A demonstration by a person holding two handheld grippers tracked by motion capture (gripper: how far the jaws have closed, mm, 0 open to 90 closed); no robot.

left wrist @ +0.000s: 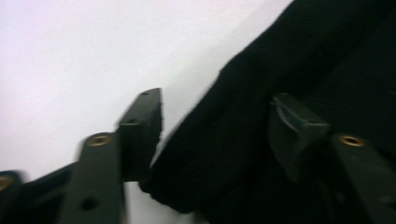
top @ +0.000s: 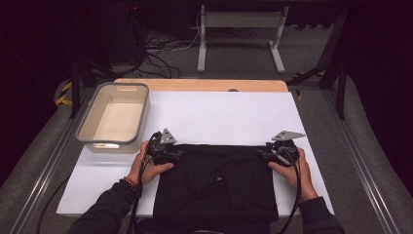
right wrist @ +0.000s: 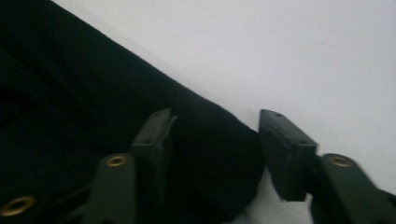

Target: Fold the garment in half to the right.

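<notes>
Leftmost on the white bench stands a grey-rimmed plastic bin, its long side running away from the person, well apart from the dark cloth.

Next comes the left tool, held in the person's left hand at the far left corner of the black garment. In the left gripper view this tool has its jaws about half apart, astride the folded edge of the garment: one jaw lies over the bare bench, the other over the cloth. The picture is blurred, and the pads do not seem to press on the fabric.

Between the two hands the garment lies flat and folded into a rough rectangle, its far edge straight across the bench, its near edge at the person's side.

Further right, the right tool sits in the right hand at the garment's far right corner. In the right gripper view this tool is likewise half open, straddling the rounded corner of the garment; one jaw lies over the cloth, the other over the bench just beside the fabric's edge, without clamping it.
</notes>
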